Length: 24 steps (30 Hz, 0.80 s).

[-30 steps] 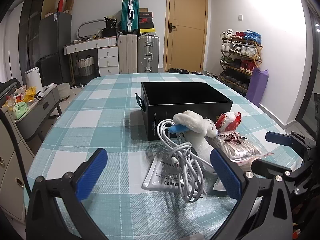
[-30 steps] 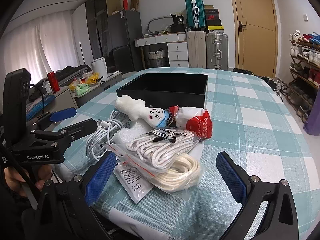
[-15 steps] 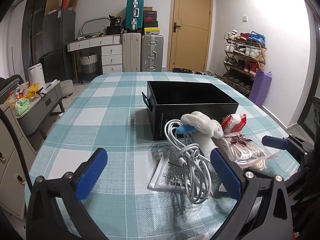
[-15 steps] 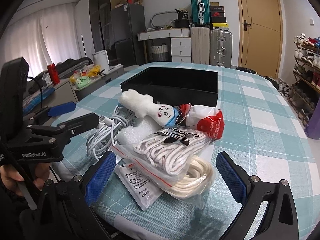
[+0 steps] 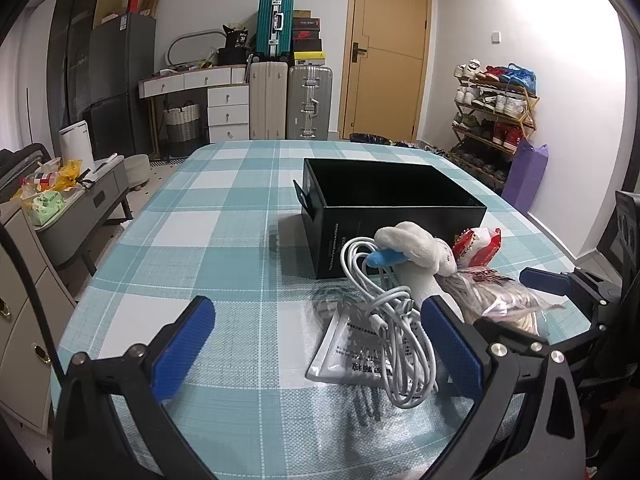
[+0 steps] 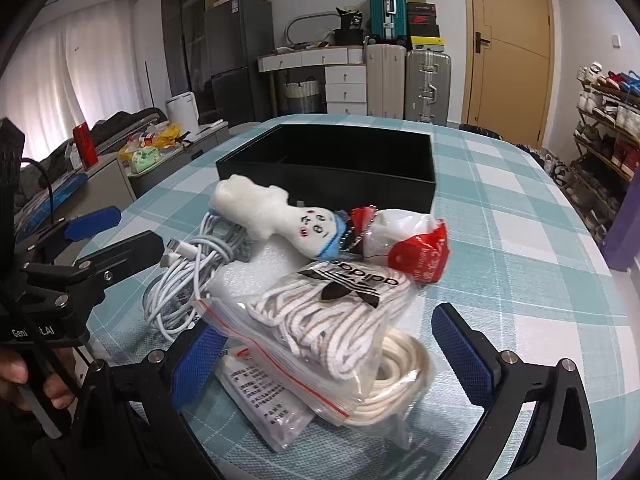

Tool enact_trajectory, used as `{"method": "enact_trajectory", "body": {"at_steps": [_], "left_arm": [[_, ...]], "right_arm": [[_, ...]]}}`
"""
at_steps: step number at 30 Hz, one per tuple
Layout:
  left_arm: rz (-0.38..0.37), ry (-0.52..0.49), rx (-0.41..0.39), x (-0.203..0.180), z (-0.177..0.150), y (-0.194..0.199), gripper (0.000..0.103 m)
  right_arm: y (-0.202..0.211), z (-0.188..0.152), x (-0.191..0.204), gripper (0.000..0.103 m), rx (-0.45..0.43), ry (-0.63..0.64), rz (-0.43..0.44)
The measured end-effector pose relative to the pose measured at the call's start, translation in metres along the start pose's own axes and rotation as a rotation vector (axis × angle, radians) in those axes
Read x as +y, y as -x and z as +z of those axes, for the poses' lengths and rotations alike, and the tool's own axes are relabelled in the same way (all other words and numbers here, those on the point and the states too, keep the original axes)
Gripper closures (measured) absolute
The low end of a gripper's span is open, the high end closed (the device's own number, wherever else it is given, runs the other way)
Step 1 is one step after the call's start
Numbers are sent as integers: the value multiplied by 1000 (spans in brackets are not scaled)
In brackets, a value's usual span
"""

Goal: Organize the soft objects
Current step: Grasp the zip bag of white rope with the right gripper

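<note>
Both grippers, left (image 5: 316,354) and right (image 6: 332,356), gape wide, holding nothing. Soft stuff pile (image 6: 320,280) sits near the table's (image 5: 224,216) front edge, against the black box (image 5: 384,204); plenty bare cloth leftward.

The table (image 5: 224,216) wears a teal-and-white check cloth. On it stands a black box (image 6: 340,168). Just in front of the box lie a white plush toy (image 6: 276,216) with a blue band, a red-and-white packet (image 6: 416,246), a white cable (image 5: 384,312), and a clear bag (image 6: 332,320) of white laces with a black logo. Both grippers are black with blue pads on their fingers (image 6: 460,356).
</note>
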<state>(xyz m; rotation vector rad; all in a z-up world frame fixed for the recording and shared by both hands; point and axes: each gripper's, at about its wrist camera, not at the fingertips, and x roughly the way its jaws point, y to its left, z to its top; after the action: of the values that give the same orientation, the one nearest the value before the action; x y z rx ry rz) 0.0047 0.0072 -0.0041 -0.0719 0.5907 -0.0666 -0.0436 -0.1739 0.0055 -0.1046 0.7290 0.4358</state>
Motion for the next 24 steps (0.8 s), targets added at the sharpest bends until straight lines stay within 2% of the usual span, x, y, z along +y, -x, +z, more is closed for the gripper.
{"method": "enact_trajectory", "body": {"at_steps": [4,9,15,17,24], "left_arm": [[0,-2,5,0,-1,-2,0],[-2,-1,9,-1,-2,-3,0],[-3,-11,9,-2,-3,-3,0],[-4,-12,11,-3,-3,-3,0],[-6,-12,14,-4,-4,-4,0]], "right_arm": [[1,-1,-5,4,-4,-15,-5],[-3,-1,-4,11,1,-27,4],[-10,1,-7,29,2,-59,1],[-10,1,-9,39,-3,-69,-4],[-4,-1,-13,56,-39,-76,-16]]}}
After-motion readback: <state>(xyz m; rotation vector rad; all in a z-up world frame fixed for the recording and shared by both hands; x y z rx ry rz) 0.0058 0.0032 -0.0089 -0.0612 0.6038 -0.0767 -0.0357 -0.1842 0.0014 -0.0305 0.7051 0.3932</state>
